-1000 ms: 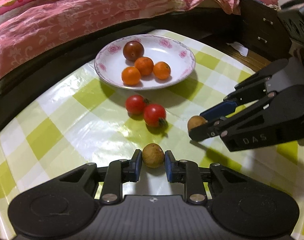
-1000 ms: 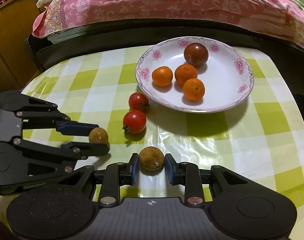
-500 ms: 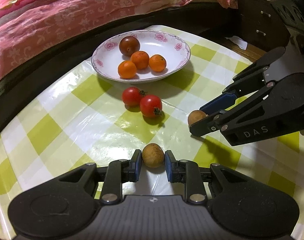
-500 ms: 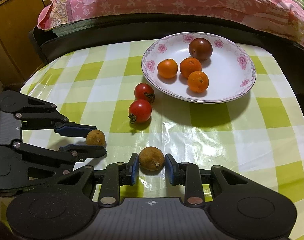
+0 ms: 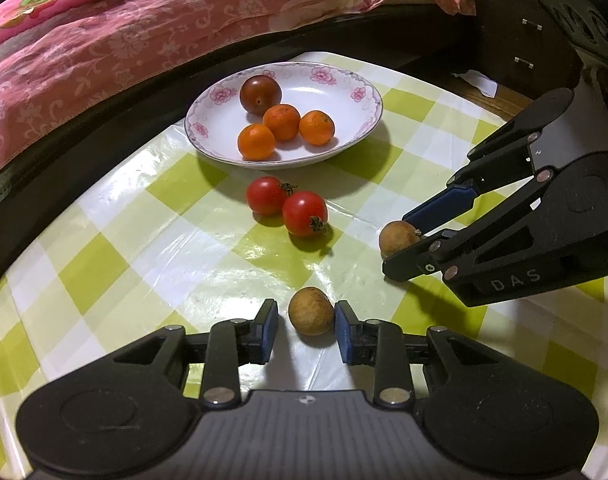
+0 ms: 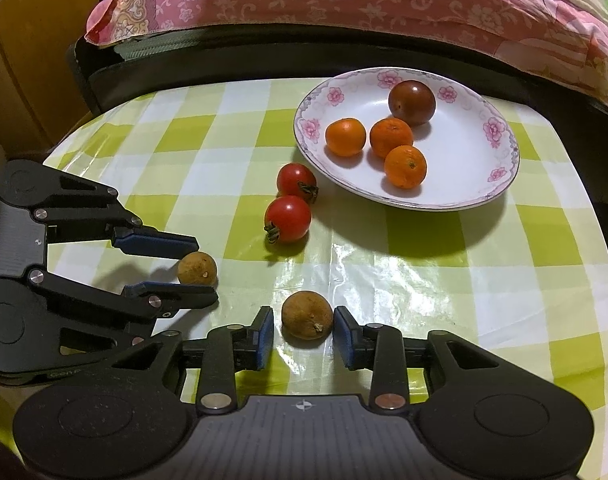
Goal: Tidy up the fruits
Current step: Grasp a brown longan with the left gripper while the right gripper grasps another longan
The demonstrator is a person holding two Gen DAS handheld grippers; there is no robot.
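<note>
Two brown longans lie on the checked tablecloth. My left gripper point(image 5: 306, 322) is open, with one longan point(image 5: 311, 311) resting between its blue pads, a gap on the left side. My right gripper point(image 6: 303, 326) is open around the other longan point(image 6: 307, 315), gaps on both sides. Each gripper shows in the other's view: the right gripper point(image 5: 400, 240) with its longan point(image 5: 396, 237), the left gripper point(image 6: 201, 268) with its longan point(image 6: 197, 268). Two red tomatoes point(image 5: 287, 204) lie before a white flowered plate point(image 5: 360, 94) with three oranges point(image 5: 285, 130) and a dark plum point(image 5: 260, 89).
A bed with a pink floral cover point(image 5: 143, 32) and dark frame runs along the table's far edge. A dark drawer cabinet point(image 5: 520, 52) stands at the far right in the left wrist view. A wooden cabinet point(image 6: 31, 60) stands at the left in the right wrist view.
Both grippers have opened and let go of their longans, which now rest on the cloth. Both have drawn back from the plate.
</note>
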